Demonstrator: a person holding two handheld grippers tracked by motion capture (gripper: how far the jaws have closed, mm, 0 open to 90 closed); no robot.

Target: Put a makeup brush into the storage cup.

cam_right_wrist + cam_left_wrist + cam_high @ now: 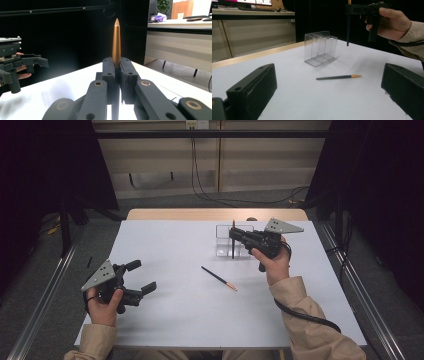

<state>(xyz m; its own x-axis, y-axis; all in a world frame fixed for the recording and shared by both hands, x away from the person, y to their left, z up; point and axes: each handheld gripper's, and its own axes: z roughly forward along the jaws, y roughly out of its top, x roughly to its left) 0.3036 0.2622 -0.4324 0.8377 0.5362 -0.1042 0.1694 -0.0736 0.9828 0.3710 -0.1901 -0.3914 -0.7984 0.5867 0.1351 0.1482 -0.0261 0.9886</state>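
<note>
dark pen (233, 240) with copper tip, clear holder (225, 242), white table (175, 310).

Beige sleeves (305, 320), black left gripper (141, 277), grey three-cornered plates, black cable (305, 316)

Dark pen (233, 240) with gold tip stands upright above the clear organizer (224, 246), clamped in tongs.

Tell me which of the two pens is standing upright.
The pen clamped in the right gripper, hanging vertical above the clear holder. The other pen lies flat on the table.
</note>
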